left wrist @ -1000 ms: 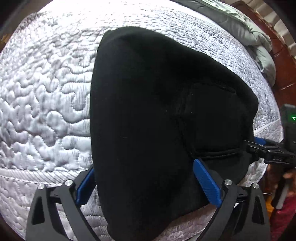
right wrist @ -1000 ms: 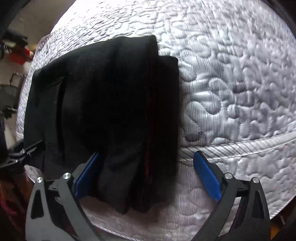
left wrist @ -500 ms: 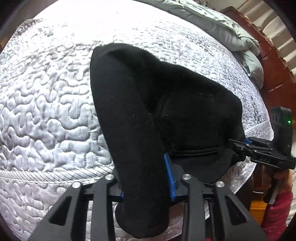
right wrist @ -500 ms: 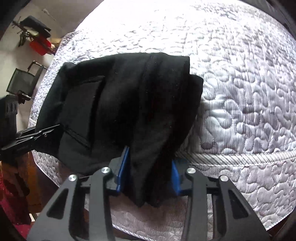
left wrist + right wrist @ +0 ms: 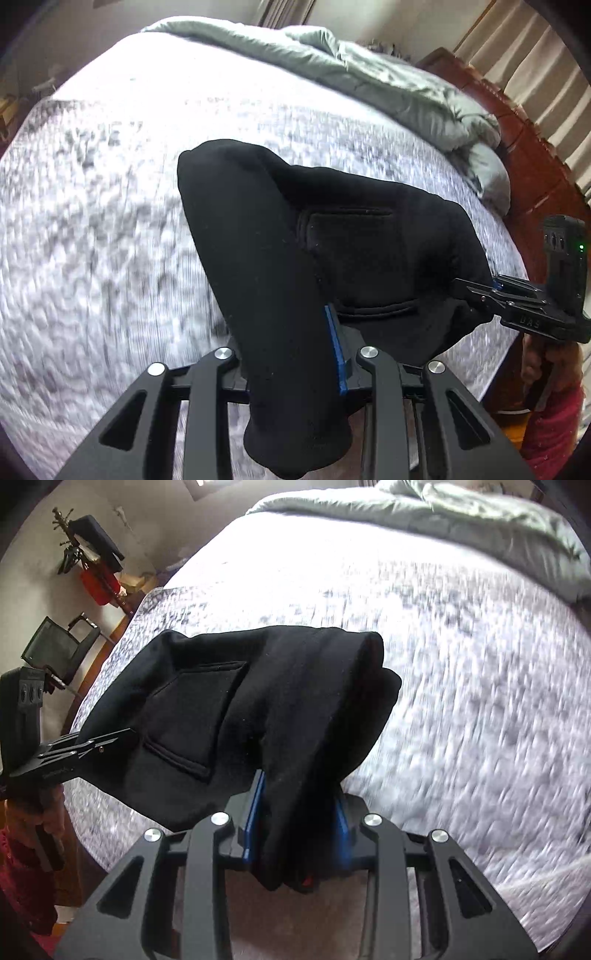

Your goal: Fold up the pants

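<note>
The black pants (image 5: 332, 251) are folded into a thick bundle with a back pocket facing up, held lifted over the quilted white mattress (image 5: 92, 229). My left gripper (image 5: 291, 350) is shut on one near end of the bundle. My right gripper (image 5: 299, 830) is shut on the other near end of the pants (image 5: 258, 709), where a red lining shows. Each gripper appears in the other's view: the right gripper (image 5: 491, 291) at the right, the left gripper (image 5: 92, 746) at the left.
A grey duvet (image 5: 369, 74) is bunched along the far side of the bed. A reddish wooden bed frame (image 5: 535, 166) runs along the right. A coat stand (image 5: 88, 557) and a dark chair (image 5: 55, 646) stand by the wall beyond the mattress (image 5: 461, 664).
Both grippers closed on the near ends of the pants, then lifted the bundle up and back from the mattress edge. The view now shows more of the bed and room.
</note>
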`<state>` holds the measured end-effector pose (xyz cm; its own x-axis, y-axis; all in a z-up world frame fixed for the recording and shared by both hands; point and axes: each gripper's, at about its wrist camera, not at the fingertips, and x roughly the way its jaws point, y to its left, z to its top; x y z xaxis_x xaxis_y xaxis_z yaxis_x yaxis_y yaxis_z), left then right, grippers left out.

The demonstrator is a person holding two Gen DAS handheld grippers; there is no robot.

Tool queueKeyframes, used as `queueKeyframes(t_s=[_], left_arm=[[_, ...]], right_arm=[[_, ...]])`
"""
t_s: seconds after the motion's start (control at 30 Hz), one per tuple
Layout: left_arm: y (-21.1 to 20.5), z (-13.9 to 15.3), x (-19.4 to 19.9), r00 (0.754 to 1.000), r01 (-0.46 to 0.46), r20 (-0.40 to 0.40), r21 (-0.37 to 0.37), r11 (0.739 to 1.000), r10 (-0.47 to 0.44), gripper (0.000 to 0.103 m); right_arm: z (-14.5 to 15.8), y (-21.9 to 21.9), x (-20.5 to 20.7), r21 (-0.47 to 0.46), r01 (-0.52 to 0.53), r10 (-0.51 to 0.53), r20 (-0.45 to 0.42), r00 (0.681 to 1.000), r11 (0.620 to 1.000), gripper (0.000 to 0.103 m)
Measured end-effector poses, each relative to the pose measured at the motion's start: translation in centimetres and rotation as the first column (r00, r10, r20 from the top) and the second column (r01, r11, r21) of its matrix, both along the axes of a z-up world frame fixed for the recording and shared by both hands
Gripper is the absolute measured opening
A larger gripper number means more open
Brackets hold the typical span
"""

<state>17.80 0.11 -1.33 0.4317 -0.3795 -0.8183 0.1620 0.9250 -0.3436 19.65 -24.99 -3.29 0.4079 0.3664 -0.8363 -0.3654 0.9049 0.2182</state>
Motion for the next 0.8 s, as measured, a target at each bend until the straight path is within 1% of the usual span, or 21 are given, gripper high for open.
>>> queueKeyframes(t_s=[0.07, 0.1, 0.2, 0.27, 0.37, 0.5, 0.53, 0.6, 0.67, 0.7, 0.8], left_arm=[[-0.1, 0.3, 1.7, 1.0, -0.007, 0.021, 0.0, 1.0, 0.007, 0.03], [-0.8, 0.2, 2.8, 1.0, -0.011, 0.024, 0.0, 1.0, 0.011, 0.03], [-0.9, -0.3, 5.2, 1.0, -0.016, 0.017, 0.0, 1.0, 0.016, 0.03], [-1.2, -0.8, 5.8, 1.0, -0.016, 0.009, 0.001, 1.0, 0.016, 0.03], [-1.6, -2.8, 6.9, 1.0, -0.011, -0.014, 0.001, 1.0, 0.011, 0.031], [-1.8, -5.9, 7.4, 0.998, 0.005, -0.063, 0.016, 1.0, -0.004, 0.033], [-1.7, -6.6, 7.3, 0.998, 0.01, -0.063, 0.022, 1.0, -0.009, 0.034], [-1.6, -7.6, 6.9, 0.998, 0.021, -0.059, 0.026, 0.999, -0.019, 0.041], [-1.4, -8.5, 6.6, 0.997, 0.029, -0.073, 0.036, 0.999, -0.026, 0.048], [-1.3, -9.1, 6.5, 0.996, 0.032, -0.08, 0.035, 0.999, -0.029, 0.053], [-0.9, -9.8, 6.5, 0.996, 0.015, -0.089, 0.01, 1.0, -0.014, 0.058]], right_arm=[[0.0, -0.1, 1.8, -0.004, 0.003, -0.003, 0.014, 1.0, 1.0, 0.032], [0.1, -0.1, 2.8, -0.004, 0.004, -0.004, 0.018, 1.0, 1.0, 0.032], [0.0, -0.3, 5.8, -0.001, 0.007, -0.007, 0.016, 1.0, 1.0, 0.032], [-0.9, -0.4, 7.1, 0.002, 0.009, -0.009, 0.004, 1.0, 1.0, 0.032], [-2.7, -0.7, 9.4, 0.016, 0.015, -0.014, -0.029, 0.999, 1.0, 0.032], [-5.6, -1.0, 10.6, 0.032, 0.032, -0.029, -0.089, 0.996, 0.999, 0.033], [-6.3, -1.4, 10.6, 0.045, 0.035, -0.03, -0.099, 0.995, 0.998, 0.034], [-7.5, -2.1, 10.5, 0.089, 0.042, -0.031, -0.122, 0.992, 0.995, 0.037], [-8.8, -3.0, 10.6, 0.123, 0.04, -0.022, -0.147, 0.989, 0.992, 0.045], [-9.2, -3.3, 10.5, 0.137, 0.04, -0.018, -0.154, 0.988, 0.99, 0.046], [-10.6, -4.6, 10.4, 0.207, 0.048, -0.011, -0.174, 0.985, 0.977, 0.052]])
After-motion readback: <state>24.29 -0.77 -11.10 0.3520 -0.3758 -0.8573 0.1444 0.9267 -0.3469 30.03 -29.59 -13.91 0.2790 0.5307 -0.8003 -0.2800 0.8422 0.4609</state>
